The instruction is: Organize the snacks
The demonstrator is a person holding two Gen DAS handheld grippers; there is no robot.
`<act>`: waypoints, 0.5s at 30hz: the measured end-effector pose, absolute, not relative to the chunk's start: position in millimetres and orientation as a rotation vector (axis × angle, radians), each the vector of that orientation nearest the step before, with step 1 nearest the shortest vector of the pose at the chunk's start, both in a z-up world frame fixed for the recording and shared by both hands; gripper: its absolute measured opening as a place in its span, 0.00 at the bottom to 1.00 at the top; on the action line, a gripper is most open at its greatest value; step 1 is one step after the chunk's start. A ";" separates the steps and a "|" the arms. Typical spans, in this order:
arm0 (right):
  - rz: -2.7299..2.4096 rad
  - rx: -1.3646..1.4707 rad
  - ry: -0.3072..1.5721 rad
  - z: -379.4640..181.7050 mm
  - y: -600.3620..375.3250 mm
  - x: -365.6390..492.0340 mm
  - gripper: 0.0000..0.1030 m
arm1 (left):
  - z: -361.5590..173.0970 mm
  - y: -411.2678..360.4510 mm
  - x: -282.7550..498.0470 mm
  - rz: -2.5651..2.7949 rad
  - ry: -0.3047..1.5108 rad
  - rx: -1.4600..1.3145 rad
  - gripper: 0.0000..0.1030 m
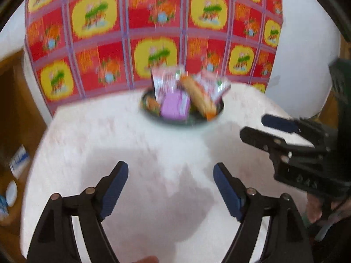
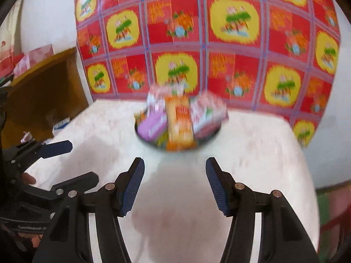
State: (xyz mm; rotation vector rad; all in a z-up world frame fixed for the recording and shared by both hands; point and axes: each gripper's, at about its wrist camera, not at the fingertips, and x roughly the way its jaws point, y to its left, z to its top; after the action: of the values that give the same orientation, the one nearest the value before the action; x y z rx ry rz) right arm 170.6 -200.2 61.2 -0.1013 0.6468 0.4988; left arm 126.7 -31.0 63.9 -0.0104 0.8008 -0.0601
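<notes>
A dark bowl (image 1: 182, 118) stands toward the far side of a pale, mottled surface (image 1: 109, 144), just in front of a red-and-yellow patterned sheet (image 1: 153, 22) that hangs behind it. The snacks (image 1: 186, 92) are heaped in the bowl: a purple packet (image 1: 175, 106), a long orange packet (image 1: 198, 96) lying across the pile, and pink-and-white packets (image 1: 163, 80) standing up at the back and leaning over the rim, as they would where flat wrappers are stacked in a small round dish. Both views are blurred, so print on the wrappers cannot be read. No loose packet shows on the bare surface near the bowl, so the snacks lie gathered in 1 place, as the task wants; whether sorting goes on or is over, the views do not settle. The left tool (image 1: 170, 186) is held low over the near part of the surface, its 2 blue-padded fingers wide apart and holding nothing; the bowl lies ahead of it and slightly to its right, well apart. The right tool (image 2: 174, 184) is likewise spread and holds nothing, aimed nearly straight at the bowl (image 2: 177, 140), which lies near but clear of its fingertips. The 2 tools sit side by side, each visible at the edge of the other's view.
</notes>
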 end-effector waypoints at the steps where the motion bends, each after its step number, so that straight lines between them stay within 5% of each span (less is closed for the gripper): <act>1: 0.487 -0.094 0.670 53.0 -201.7 166.4 0.58 | 57.6 -31.0 125.0 -0.059 0.814 -0.030 0.81; 15: 0.422 -0.067 0.748 16.9 -207.1 158.0 0.58 | 29.7 -21.6 120.6 -0.005 0.841 -0.060 0.81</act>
State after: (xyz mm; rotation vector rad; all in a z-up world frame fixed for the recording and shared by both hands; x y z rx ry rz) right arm 158.0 -207.1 16.9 -0.0672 0.7482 0.4224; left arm 120.6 -21.6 29.7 -0.0599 0.8411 -0.0055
